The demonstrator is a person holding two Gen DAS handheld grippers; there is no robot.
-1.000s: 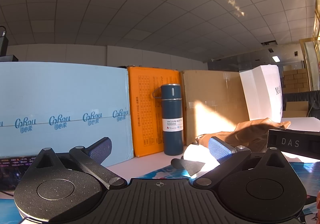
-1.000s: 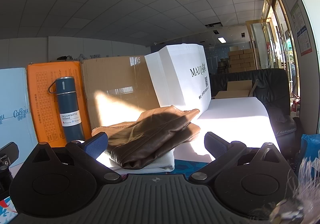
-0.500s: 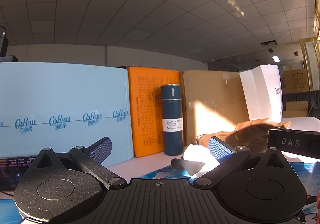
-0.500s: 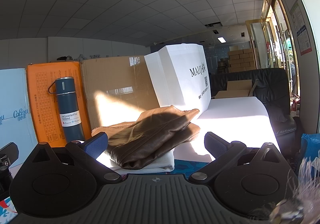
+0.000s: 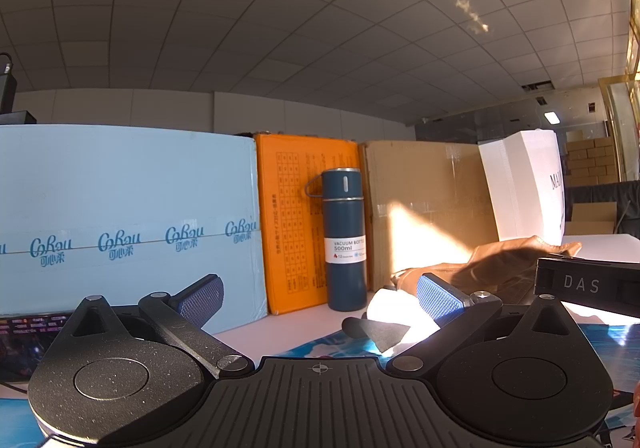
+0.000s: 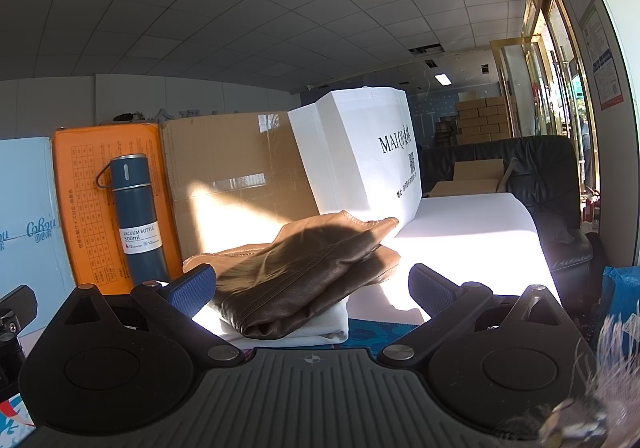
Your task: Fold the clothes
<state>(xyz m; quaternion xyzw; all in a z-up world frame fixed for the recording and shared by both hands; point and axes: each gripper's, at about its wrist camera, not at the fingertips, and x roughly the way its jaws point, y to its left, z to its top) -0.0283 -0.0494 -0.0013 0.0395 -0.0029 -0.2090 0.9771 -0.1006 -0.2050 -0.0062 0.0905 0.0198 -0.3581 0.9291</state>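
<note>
Left claw (image 5: 320, 298) sits low over the counter (image 5: 280, 332), blue-padded fingers (image 5: 200, 298) spread wide with nothing between them. Straight ahead a dark blue vacuum bottle (image 5: 345, 240) stands upright, just in front of an orange box (image 5: 296, 224) — light blue carton (image 5: 128, 216) to its left, brown cardboard box (image 5: 424, 208) to its right. Off right, a brown leather garment (image 5: 500, 264) lies folded on white cloth (image 5: 394, 310), half sunlit — a white bag (image 5: 524, 184) stands behind it.
</note>
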